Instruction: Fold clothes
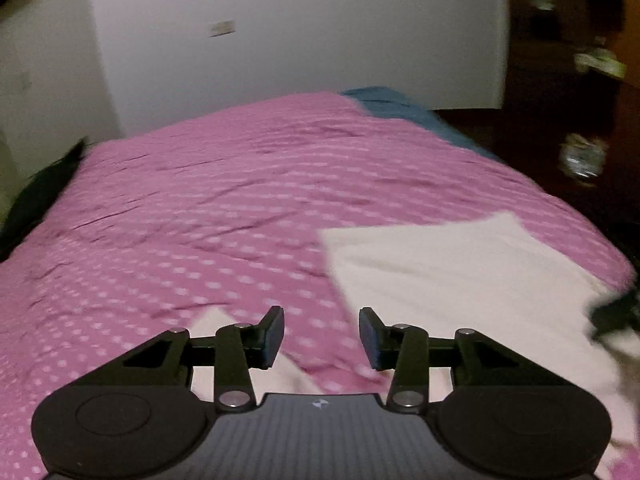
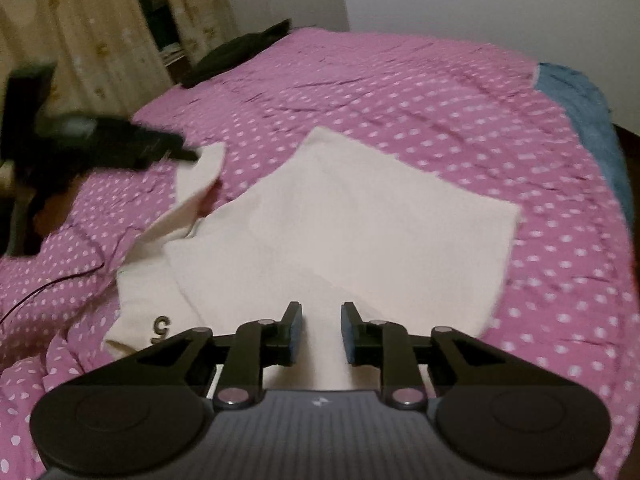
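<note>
A cream-white garment (image 2: 360, 232) lies partly folded on the pink polka-dot bedspread (image 2: 400, 92); a sleeve (image 2: 200, 184) sticks out at its left, and a small dark emblem (image 2: 161, 328) shows near its front edge. My right gripper (image 2: 321, 330) is open, low over the garment's near edge, holding nothing. My left gripper (image 1: 321, 338) is open above the bedspread (image 1: 200, 200), with the garment (image 1: 460, 272) to its right and under it. The left gripper (image 2: 120, 142) also shows blurred in the right wrist view, close by the sleeve tip.
A dark garment (image 2: 240, 52) lies at the bed's far left corner. A blue cloth (image 2: 580, 112) hangs over the far right edge; it also shows in the left wrist view (image 1: 400, 108). Curtains (image 2: 80, 28) stand left, white wall behind, dark floor (image 1: 560, 120) right.
</note>
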A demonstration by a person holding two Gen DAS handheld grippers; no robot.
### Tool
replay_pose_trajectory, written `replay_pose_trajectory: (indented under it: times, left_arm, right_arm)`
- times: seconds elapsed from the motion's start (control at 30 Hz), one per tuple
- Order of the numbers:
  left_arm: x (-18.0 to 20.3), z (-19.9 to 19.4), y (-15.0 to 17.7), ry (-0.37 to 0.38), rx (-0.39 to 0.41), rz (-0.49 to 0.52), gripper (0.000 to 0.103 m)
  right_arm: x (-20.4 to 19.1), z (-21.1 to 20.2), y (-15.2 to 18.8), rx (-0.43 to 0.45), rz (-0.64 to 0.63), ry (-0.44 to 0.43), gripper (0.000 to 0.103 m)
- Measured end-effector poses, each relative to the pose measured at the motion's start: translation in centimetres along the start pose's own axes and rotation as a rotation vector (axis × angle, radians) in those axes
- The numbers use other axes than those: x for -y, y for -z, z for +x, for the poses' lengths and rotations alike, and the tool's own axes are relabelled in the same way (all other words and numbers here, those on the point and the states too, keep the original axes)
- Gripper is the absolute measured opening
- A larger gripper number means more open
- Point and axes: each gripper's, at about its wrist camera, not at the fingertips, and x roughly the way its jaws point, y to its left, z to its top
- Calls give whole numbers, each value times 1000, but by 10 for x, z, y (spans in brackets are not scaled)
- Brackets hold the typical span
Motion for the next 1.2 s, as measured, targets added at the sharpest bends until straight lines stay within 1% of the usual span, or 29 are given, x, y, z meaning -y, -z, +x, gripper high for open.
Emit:
replay_pose_trajectory:
  times: [0.1, 0.17, 0.3, 0.4, 0.57, 0.63, 0.67, 0.73, 0.8, 0.87, 0.9, 0.97, 1.07, 1.17, 1.2]
  left_arm:
    - [-19, 28, -5, -77, -45, -53, 45]
    - [-28, 45, -3, -98, -86, -99, 45]
    - [-39, 71, 2, -117, -121, -178, 45]
    - [-42, 80, 2, -133, -121, -199, 47]
    - [-49, 95, 5, -180, -158, -237, 46]
    - [-52, 102, 7, -187, -176, -246, 46]
    - [-52, 104, 7, -191, -180, -246, 44]
    - [-52, 107, 7, -200, -185, -238, 34]
    - [-52, 106, 5, -190, -181, -241, 13]
    - [-53, 101, 3, -169, -162, -250, 5]
    - [-54, 97, 1, -152, -144, -258, 3]
    - [-54, 88, -2, -119, -109, -273, 3]
    - [-49, 61, -11, -26, -27, -282, 2]
    - [-40, 35, -19, 68, 54, -268, 2]
    - [-35, 29, -21, 88, 69, -250, 2]
  right_arm:
    - [-6, 12, 0, -7, -8, -30, 23]
    - [-7, 14, 0, 2, 0, -44, 23]
    - [-6, 14, 0, 14, 19, -66, 24]
    - [-5, 16, 0, 14, 20, -73, 25]
    - [-1, 16, 0, 21, 36, -85, 25]
    - [0, 16, 0, 23, 43, -88, 25]
    - [0, 16, 0, 24, 42, -86, 25]
    - [0, 14, 0, 28, 41, -83, 25]
    - [0, 13, 0, 35, 44, -81, 25]
    - [0, 9, -1, 48, 49, -77, 25]
    - [0, 7, -1, 53, 50, -75, 25]
    - [1, 4, -1, 65, 53, -71, 25]
    - [4, -2, -2, 81, 65, -62, 26]
    - [9, -5, -2, 94, 83, -54, 26]
    - [10, -7, -2, 100, 87, -53, 26]
